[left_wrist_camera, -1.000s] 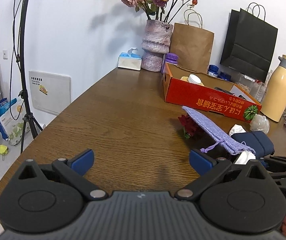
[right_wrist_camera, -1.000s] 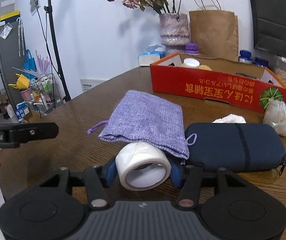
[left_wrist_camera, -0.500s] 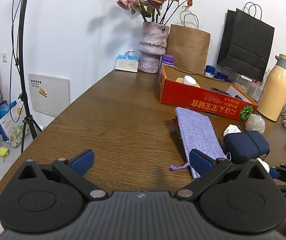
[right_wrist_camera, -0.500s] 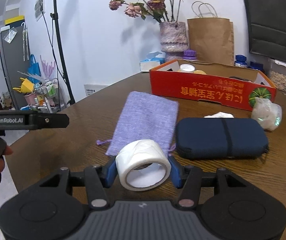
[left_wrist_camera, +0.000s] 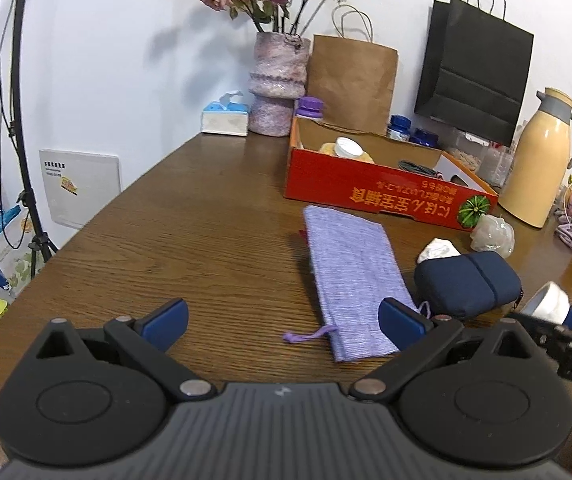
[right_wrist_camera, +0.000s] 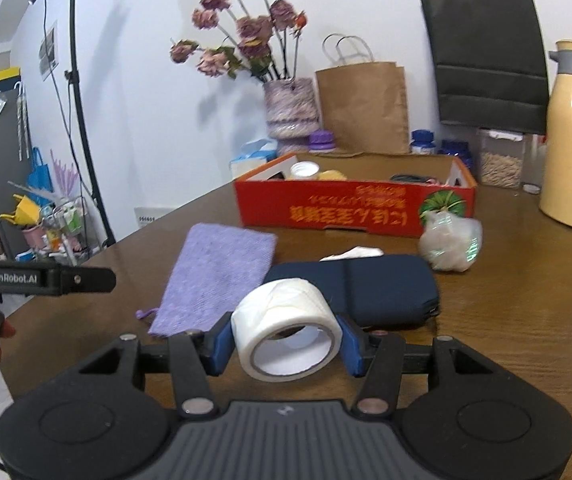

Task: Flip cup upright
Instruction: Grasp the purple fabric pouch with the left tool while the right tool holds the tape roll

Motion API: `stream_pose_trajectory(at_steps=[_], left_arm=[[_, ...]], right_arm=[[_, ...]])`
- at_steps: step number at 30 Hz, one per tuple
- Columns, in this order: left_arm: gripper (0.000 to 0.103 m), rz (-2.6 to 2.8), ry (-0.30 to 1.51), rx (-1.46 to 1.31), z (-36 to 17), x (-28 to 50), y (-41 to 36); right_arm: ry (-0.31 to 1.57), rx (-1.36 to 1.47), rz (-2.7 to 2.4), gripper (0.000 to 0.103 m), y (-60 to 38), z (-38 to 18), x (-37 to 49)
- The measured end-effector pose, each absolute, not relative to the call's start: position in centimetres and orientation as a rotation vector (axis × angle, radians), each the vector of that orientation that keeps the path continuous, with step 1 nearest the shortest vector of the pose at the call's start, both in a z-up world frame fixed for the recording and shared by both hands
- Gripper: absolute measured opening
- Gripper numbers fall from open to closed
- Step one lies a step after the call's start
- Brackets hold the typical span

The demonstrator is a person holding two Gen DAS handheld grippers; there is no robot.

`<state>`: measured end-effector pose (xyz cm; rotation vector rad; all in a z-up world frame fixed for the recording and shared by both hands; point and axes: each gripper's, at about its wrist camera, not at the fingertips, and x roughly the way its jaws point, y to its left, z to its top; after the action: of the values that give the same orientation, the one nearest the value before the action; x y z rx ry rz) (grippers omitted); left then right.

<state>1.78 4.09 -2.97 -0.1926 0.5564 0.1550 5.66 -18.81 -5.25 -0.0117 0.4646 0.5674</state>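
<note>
Wooden table (right_wrist_camera: pixel 525 312) near its front edge, right gripper (right_wrist_camera: pixel 286 342) clamping white cup (right_wrist_camera: pixel 286 336) sideways (mouth toward camera, axis along fingers), left gripper (left_wrist_camera: pixel 282 318) spread empty.

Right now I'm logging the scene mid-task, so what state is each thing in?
cup: white, on its side, mouth toward the camera, held off the table
right gripper: shut on the cup
left gripper: open, holding nothing
pouch: flat on the table
case: zipped shut, lying flat
box: open-topped, items inside
flask: upright, lid on
</note>
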Motion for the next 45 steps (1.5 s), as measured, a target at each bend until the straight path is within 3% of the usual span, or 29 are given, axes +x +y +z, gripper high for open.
stream_pose_trajectory(at_steps=[19, 45], left_arm=[[0.103, 0.147, 0.652, -0.172, -4.1, 8.6, -0.7], [0.103, 0.219, 0.699, -0.063, -7.1, 12.2, -3.1]], right_arm=[[0.357, 0.002, 0.502, 0.052, -22.9, -2.8, 10.3], [0.393, 0.033, 0.505, 0.052, -22.9, -5.1, 11.6]])
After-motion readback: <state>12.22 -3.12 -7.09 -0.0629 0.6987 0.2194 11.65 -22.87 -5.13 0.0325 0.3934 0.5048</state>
